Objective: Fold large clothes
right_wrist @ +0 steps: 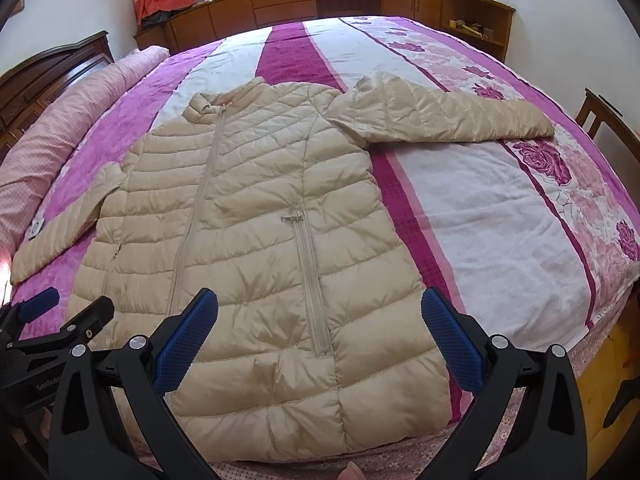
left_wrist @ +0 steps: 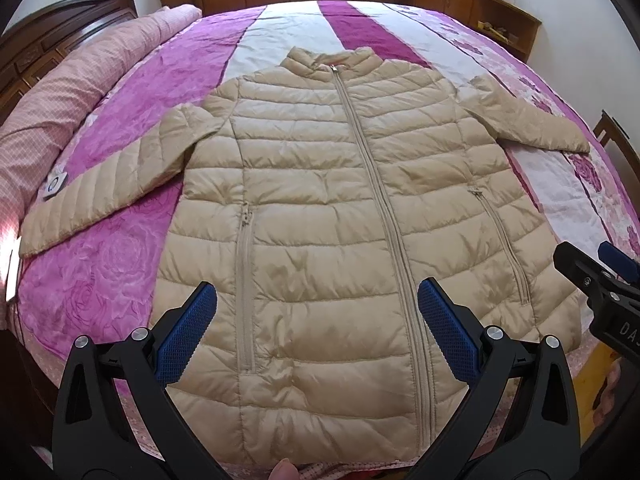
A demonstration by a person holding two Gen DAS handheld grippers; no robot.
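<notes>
A beige quilted puffer jacket [left_wrist: 320, 216] lies flat and zipped on the bed, front up, collar away from me, both sleeves spread out sideways. It also shows in the right wrist view [right_wrist: 248, 240]. My left gripper [left_wrist: 316, 312] is open and empty, hovering above the jacket's lower half near the hem. My right gripper [right_wrist: 320, 320] is open and empty, above the hem on the jacket's right side. The right gripper also shows at the edge of the left wrist view [left_wrist: 600, 276]. The left gripper shows at the left edge of the right wrist view [right_wrist: 60, 312].
The bed has a pink, purple and white floral cover [right_wrist: 500, 208]. A rolled pink quilt [left_wrist: 72, 92] lies along its left side by a dark wooden headboard [left_wrist: 60, 32]. Wooden cabinets [right_wrist: 320, 0] line the far wall. A wooden chair [right_wrist: 608, 120] stands at the right.
</notes>
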